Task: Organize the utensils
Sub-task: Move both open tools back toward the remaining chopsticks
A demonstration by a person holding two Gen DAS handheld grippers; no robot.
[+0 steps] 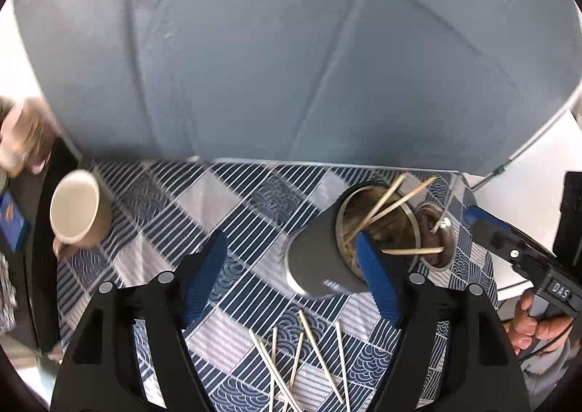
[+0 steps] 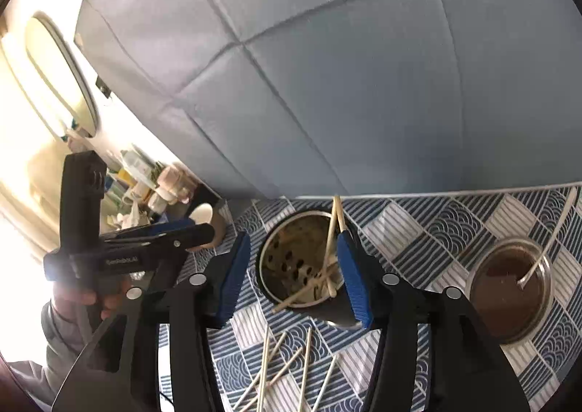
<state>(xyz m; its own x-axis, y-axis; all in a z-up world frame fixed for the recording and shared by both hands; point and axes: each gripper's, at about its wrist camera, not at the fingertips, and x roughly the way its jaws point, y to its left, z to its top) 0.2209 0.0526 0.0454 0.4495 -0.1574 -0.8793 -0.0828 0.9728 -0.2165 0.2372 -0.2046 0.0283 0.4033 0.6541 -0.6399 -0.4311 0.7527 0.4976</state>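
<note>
Wooden chopsticks [image 1: 302, 357] loose at lower centre, near steel holder [image 1: 327, 259]: light, stiff, slippery (prone to rolling); best pinched mid-shaft. Left gripper [image 1: 291, 266] spread, empty; right gripper [image 2: 294, 274] likewise.

My two grippers, left gripper [image 1: 291, 288] and right gripper [image 2: 291, 277], are black angular frames with ridged blue pads [image 2: 354, 277], round silver screws [image 1: 417, 278], a white-lettered handle label, and grey sleeves [image 2: 60, 335] behind them.

holder [image 2: 302, 266]: shiny metal | sticks [image 2: 287, 372]: pale wood | tablecloth [image 1: 254, 201]: probably woven cloth
</note>
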